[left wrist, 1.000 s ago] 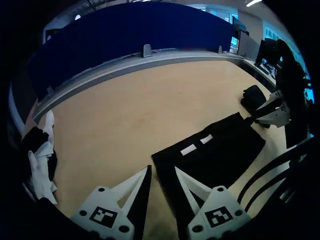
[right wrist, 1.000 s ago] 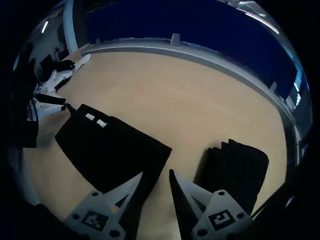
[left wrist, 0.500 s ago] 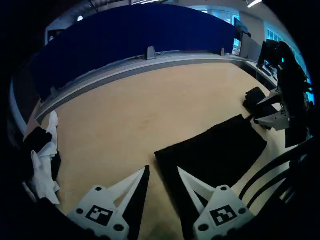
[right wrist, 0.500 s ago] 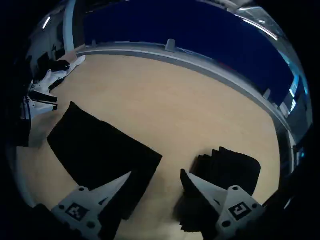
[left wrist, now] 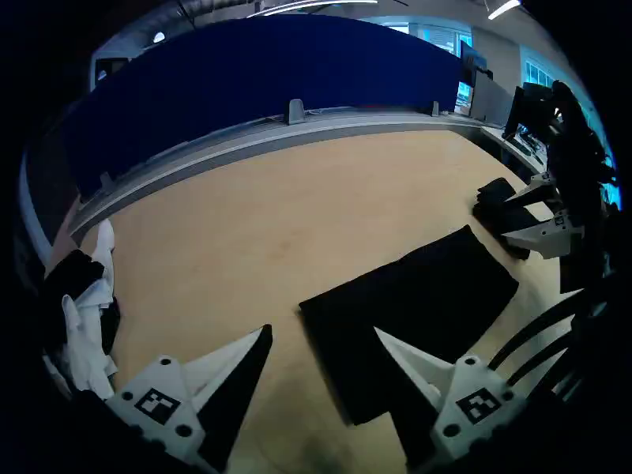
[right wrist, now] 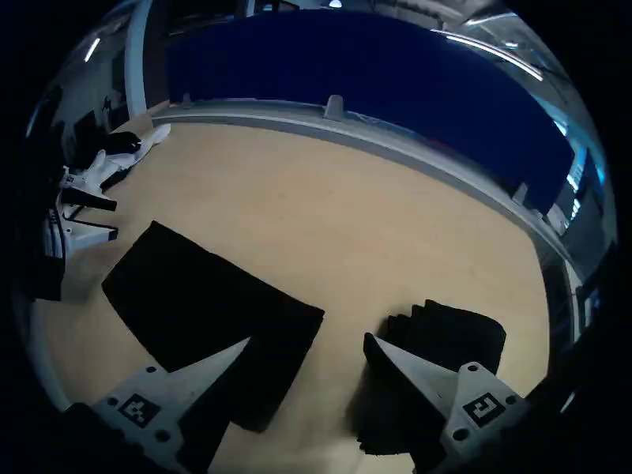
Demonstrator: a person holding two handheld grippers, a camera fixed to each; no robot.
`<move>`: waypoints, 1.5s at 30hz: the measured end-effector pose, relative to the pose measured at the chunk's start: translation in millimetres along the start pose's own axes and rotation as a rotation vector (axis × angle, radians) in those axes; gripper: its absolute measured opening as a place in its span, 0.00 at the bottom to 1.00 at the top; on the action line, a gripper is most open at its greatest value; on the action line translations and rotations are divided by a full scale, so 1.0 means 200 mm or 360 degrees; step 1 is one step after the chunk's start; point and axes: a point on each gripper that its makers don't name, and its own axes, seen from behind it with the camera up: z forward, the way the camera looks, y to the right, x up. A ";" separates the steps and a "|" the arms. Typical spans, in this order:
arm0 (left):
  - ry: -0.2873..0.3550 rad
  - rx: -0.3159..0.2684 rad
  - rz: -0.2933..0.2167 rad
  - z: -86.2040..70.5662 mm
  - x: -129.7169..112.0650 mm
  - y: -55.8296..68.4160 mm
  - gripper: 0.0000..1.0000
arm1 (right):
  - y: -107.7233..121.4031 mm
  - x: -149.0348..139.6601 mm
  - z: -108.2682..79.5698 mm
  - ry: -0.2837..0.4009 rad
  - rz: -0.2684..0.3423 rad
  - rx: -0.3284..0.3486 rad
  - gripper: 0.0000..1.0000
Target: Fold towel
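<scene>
my left gripper [left wrist: 323,329] and right gripper [right wrist: 306,338] both have their fingers spread wide, gripping nothing. the black towel [left wrist: 411,300] lies flat on the wooden table [left wrist: 276,213] between them, near a folded dark stack [right wrist: 450,332].

Light wood desk [left wrist: 316,205], blue partition [left wrist: 261,71] behind, ceiling lights [left wrist: 502,6].
</scene>
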 end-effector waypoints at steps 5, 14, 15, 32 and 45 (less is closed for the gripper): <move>0.0013 0.0010 0.0011 -0.02 0.00 0.00 0.95 | -0.01 0.01 -0.03 0.0008 0.0004 0.0006 1.00; 0.0075 0.0087 -0.0013 -0.07 0.02 -0.06 0.95 | -0.04 0.01 -0.09 0.0032 0.0018 0.0021 1.00; 0.0089 0.0103 -0.0019 -0.08 0.03 -0.08 0.95 | -0.04 0.01 -0.10 0.0038 0.0022 0.0025 1.00; 0.0268 0.0260 -0.0155 -0.32 0.02 -0.16 0.95 | -0.08 -0.01 -0.24 0.0152 0.0163 0.0029 1.00; 0.0384 0.0398 -0.0224 -0.48 -0.03 -0.20 0.95 | -0.11 -0.03 -0.31 0.0246 0.0288 0.0030 1.00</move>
